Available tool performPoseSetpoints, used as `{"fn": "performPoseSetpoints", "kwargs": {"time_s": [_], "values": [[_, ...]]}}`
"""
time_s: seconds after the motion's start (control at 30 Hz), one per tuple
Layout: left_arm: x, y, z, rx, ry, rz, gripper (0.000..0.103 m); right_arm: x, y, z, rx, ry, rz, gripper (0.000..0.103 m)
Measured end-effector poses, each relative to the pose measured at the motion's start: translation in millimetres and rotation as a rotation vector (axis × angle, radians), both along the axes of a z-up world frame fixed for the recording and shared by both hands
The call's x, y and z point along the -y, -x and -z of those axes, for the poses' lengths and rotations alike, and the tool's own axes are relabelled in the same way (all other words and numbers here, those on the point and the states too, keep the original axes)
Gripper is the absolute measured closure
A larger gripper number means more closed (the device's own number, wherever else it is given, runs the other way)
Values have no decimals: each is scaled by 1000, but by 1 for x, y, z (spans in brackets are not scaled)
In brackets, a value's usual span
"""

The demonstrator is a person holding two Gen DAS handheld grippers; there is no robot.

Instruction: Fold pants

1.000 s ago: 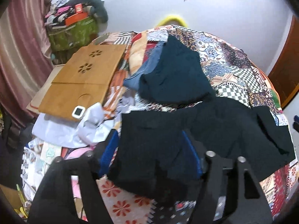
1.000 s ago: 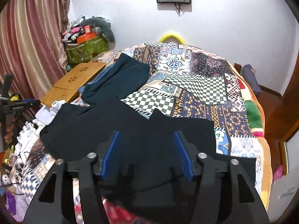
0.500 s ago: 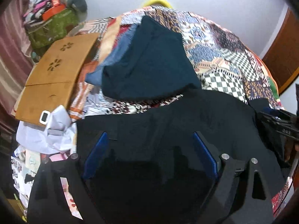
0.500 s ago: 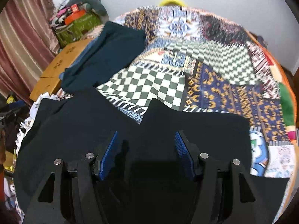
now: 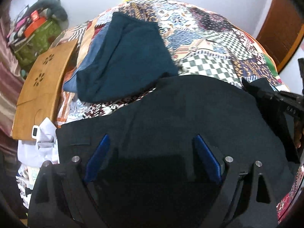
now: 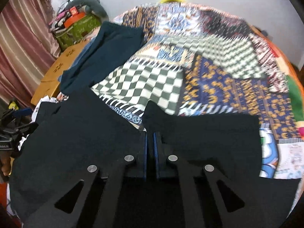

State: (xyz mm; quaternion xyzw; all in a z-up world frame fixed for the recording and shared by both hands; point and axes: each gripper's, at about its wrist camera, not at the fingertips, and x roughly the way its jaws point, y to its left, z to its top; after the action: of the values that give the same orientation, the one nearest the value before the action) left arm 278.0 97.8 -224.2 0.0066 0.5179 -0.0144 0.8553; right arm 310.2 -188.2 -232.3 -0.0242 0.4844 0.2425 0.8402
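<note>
Grasp step: your right gripper pinches pants near crotch; left gripper spread wide above waistband. Next: clamp left, fold.

Premises: domestic bedroom. Evidence: bed with patchwork quilt, pink curtain, wooden door, cluttered green storage bag.

Black pants on a multicoloured patchwork bedspread with green-and-white checks, beside a teal garment
</note>
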Motion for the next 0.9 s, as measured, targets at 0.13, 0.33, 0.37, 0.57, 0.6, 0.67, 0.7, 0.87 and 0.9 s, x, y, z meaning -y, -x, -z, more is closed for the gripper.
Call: {"fn": "performPoseSetpoints", "kwargs": {"time_s": [0.13,0.33,0.37,0.57,0.6,0.67,0.7,0.87,0.9], "values": [[18,2,-7,-1,3,34,12,30,7,-37,79,-45,64,98],[55,12,-12,-14,4,113,12,87,36,-99,213,-99,167,98],[63,14,-11,-24,8,129,12,95,41,-106,228,-106,182,98],[108,27,-2,-50,-20,196,11,145,89,-121,280,-100,243,98],[111,29,-3,-40,-31,196,11,149,94,-116,270,-90,246,98],[121,34,-5,-25,-44,209,11,156,106,-99,237,-54,255,99],[124,35,-5,-24,-41,211,11,159,110,-90,220,-42,262,99],[133,38,-5,-16,-46,199,11,184,126,-32,56,-36,347,100],[133,39,-5,-16,-40,196,11,186,130,-24,28,-40,358,100]]}}
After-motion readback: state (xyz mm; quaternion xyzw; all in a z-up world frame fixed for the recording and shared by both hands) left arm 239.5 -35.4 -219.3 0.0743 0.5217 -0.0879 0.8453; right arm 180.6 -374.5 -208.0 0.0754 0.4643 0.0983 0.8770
